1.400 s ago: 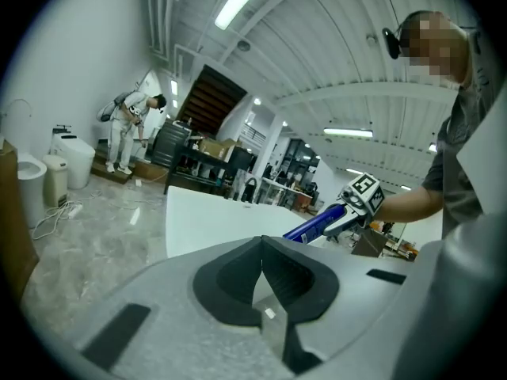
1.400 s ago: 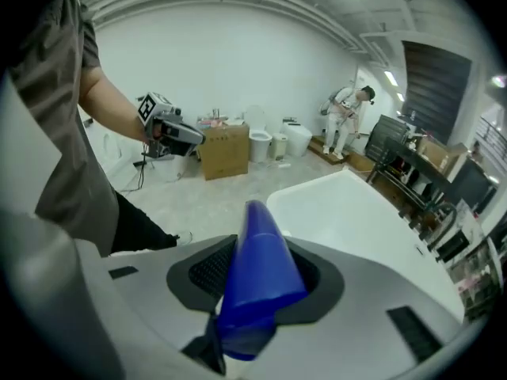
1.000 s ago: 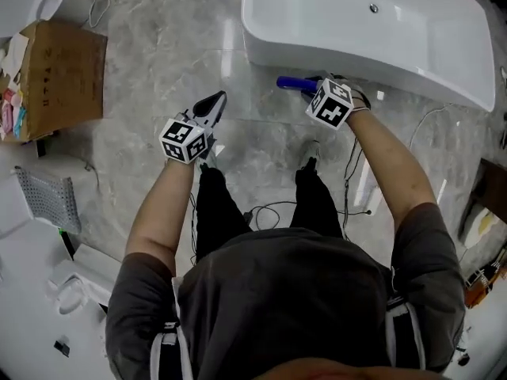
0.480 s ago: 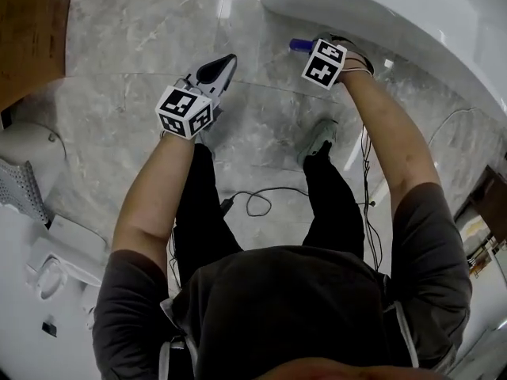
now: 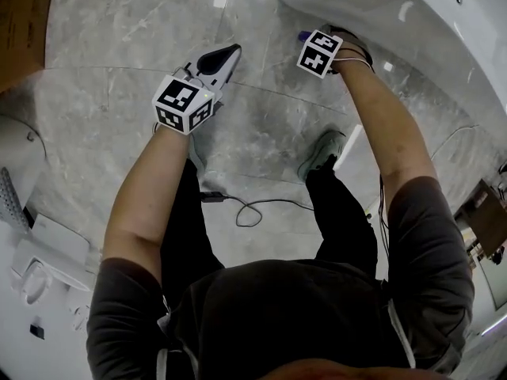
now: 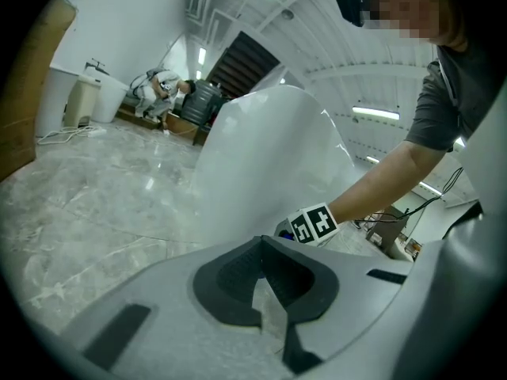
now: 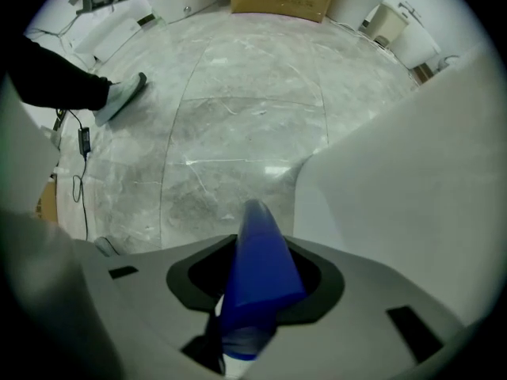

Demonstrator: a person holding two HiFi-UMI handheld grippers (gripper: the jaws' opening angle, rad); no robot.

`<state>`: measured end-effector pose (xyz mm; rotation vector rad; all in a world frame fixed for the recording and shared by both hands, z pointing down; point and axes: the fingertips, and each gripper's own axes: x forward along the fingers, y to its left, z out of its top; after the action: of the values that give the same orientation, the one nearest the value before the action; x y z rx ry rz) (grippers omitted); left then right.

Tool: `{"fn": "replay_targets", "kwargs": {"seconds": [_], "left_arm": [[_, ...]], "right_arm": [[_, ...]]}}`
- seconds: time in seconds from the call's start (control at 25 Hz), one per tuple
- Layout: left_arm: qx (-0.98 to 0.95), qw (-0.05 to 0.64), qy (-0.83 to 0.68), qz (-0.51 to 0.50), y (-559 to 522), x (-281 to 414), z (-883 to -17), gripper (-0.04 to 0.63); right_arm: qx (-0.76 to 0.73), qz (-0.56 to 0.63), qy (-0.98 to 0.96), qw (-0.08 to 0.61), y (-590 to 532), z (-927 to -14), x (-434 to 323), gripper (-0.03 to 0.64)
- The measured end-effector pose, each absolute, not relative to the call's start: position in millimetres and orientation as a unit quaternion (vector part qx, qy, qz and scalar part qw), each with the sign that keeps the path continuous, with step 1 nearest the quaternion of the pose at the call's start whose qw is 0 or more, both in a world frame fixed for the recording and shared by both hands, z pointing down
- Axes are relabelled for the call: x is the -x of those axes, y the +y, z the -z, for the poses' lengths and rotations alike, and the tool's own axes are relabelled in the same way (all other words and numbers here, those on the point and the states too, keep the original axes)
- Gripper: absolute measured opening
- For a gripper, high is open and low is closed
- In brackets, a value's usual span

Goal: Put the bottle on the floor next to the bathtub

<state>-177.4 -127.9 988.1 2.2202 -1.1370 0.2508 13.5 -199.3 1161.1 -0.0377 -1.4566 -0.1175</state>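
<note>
A blue bottle [image 7: 255,236] sticks out forward from between the jaws of my right gripper [image 7: 253,271], which is shut on it. In the head view only the bottle's blue tip [image 5: 303,35] shows past the marker cube, close to the outer wall of the white bathtub [image 5: 372,6]. In the right gripper view the bathtub wall [image 7: 396,172] rises just to the right of the bottle, above grey marble floor [image 7: 230,133]. My left gripper [image 5: 215,63] hangs over the floor to the left, shut with nothing in it; its jaws [image 6: 263,240] point at the bathtub.
A cardboard box [image 5: 20,22] stands at the far left. A black cable [image 5: 245,208] trails on the floor between the person's shoes [image 5: 321,153]. White ceramic fixtures [image 5: 32,252] sit at the lower left. Open marble floor lies ahead of the left gripper.
The person has stepped towards the bathtub. Both grippers have come closer to its side, and the bottle stays in the right gripper. The left gripper stays shut.
</note>
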Motion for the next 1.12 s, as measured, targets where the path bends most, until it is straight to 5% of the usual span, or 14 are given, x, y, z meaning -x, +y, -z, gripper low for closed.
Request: {"fn": "replay_targets", "kwargs": {"seconds": [1.12], "left_arm": [[-0.824,0.323,-0.459,-0.077,-116.4,205.4,-1012.4,0.005]], "right_arm": [[0.02,0.108,-0.63,0.769,-201.2,-1212.6,15.3,0.14]]}}
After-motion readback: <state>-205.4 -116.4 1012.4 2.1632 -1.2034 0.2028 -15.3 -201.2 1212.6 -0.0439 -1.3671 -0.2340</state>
